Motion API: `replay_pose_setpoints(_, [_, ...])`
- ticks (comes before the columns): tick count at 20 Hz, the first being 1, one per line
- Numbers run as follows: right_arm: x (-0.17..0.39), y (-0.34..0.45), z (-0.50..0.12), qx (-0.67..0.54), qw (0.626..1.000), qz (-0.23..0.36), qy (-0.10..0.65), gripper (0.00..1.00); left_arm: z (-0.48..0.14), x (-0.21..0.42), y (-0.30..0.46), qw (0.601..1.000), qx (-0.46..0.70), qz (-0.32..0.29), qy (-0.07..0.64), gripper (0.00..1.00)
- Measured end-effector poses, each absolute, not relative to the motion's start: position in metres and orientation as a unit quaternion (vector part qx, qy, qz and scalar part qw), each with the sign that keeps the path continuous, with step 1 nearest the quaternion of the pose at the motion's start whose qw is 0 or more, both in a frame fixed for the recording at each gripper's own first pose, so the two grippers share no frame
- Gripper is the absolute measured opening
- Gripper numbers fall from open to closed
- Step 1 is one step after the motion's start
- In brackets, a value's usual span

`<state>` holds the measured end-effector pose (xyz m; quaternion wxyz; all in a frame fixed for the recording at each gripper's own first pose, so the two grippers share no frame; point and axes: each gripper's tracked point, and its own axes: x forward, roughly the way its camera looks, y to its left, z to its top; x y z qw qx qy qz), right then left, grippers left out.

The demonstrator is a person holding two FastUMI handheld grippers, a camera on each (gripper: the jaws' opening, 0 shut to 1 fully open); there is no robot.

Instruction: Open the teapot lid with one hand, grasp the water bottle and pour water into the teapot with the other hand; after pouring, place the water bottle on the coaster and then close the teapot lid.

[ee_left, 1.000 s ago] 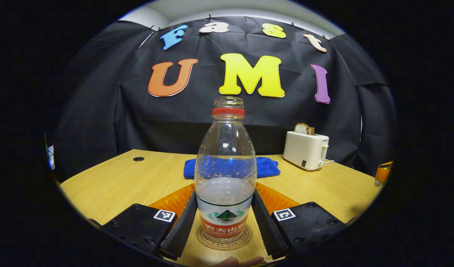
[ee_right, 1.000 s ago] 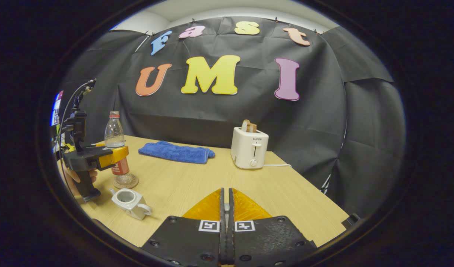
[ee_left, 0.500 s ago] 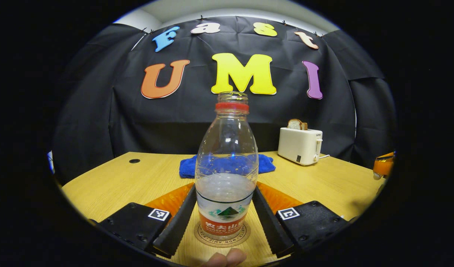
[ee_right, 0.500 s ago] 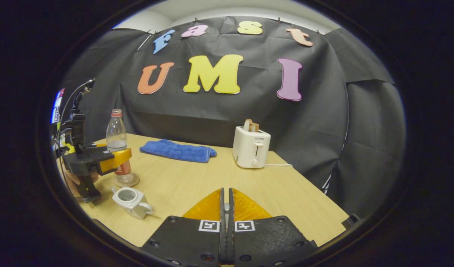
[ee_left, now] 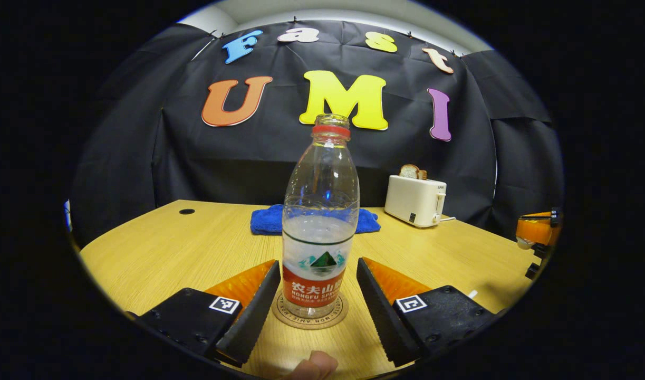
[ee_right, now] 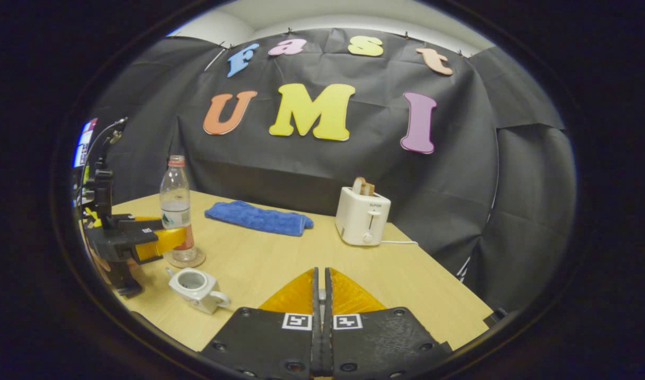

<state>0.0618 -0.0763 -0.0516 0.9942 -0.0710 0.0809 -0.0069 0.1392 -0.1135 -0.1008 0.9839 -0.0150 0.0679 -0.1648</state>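
In the left gripper view the water bottle (ee_left: 320, 221) stands upright on the round coaster (ee_left: 309, 315), on the wooden table (ee_left: 159, 253), capless and with water in its lower part. The left gripper (ee_left: 318, 277) has its two fingers spread to either side of the bottle's lower body, with a clear gap of tabletop between each finger and the plastic, so neither finger touches it; the bottle sits just ahead of the fingertips, on the line between them. A fingertip (ee_left: 316, 366) of the person's hand shows at the bottom edge of that view. Behind the bottle lies a folded blue towel (ee_left: 269, 221), and farther right stands a white toaster (ee_left: 416, 200) with a slice of bread (ee_left: 410, 171) sticking out of it. In the right gripper view the right gripper (ee_right: 320, 285) is well apart from the bottle, above the near part of the table, its fingers pressed together with only a thin seam between them; whether anything is pinched there I cannot tell. From that side the left gripper (ee_right: 169, 240) is seen beside the bottle (ee_right: 176, 211) on its coaster (ee_right: 185, 258). The white teapot (ee_right: 196, 285) sits on the table just in front of the coaster, its top open, with its handle toward the right gripper.
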Motion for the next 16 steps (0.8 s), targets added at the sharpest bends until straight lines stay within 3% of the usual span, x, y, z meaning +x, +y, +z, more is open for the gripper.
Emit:
replay_pose_setpoints(5, [0.062,-0.032,-0.052,-0.058,0.995,0.039,0.069,0.0,-0.09,0.111,-0.091,0.985,-0.023,-0.16,0.06,0.92])
replay_pose_setpoints(9, [0.072,0.016,-0.069,-0.043,0.99,0.103,0.082,0.0,-0.07,0.089,-0.055,0.991,-0.034,-0.12,0.047,0.92])
replay_pose_setpoints(16, [0.081,0.063,-0.076,-0.018,0.983,0.16,0.09,0.0,-0.033,0.039,-0.006,0.996,-0.019,-0.073,0.051,0.92])
